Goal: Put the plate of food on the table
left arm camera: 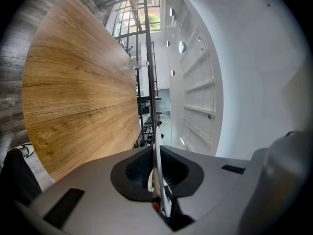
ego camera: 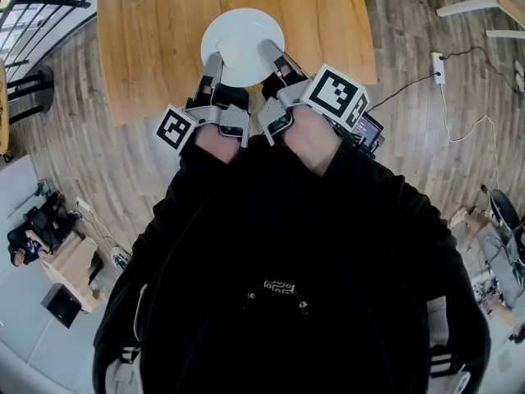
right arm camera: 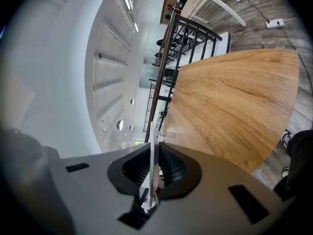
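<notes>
A round white plate (ego camera: 242, 43) is over the near part of the wooden table (ego camera: 148, 39), and its top looks bare from the head view. My left gripper (ego camera: 215, 62) is shut on its near-left rim. My right gripper (ego camera: 271, 52) is shut on its near-right rim. In the left gripper view the plate (left arm camera: 155, 153) shows edge-on as a thin line pinched in my left gripper (left arm camera: 156, 180), with small green and red bits beside it; the table (left arm camera: 73, 102) lies to its left. In the right gripper view the plate (right arm camera: 153, 151) is clamped in my right gripper (right arm camera: 152, 177), the table (right arm camera: 234, 102) to the right.
A black railing (ego camera: 41, 6) runs past the table's left side. On the wood floor to the right lies a white power strip (ego camera: 438, 66) with a cable. White furniture legs (ego camera: 467, 6) stand at the upper right. Boxes and clutter (ego camera: 61, 261) sit at the lower left.
</notes>
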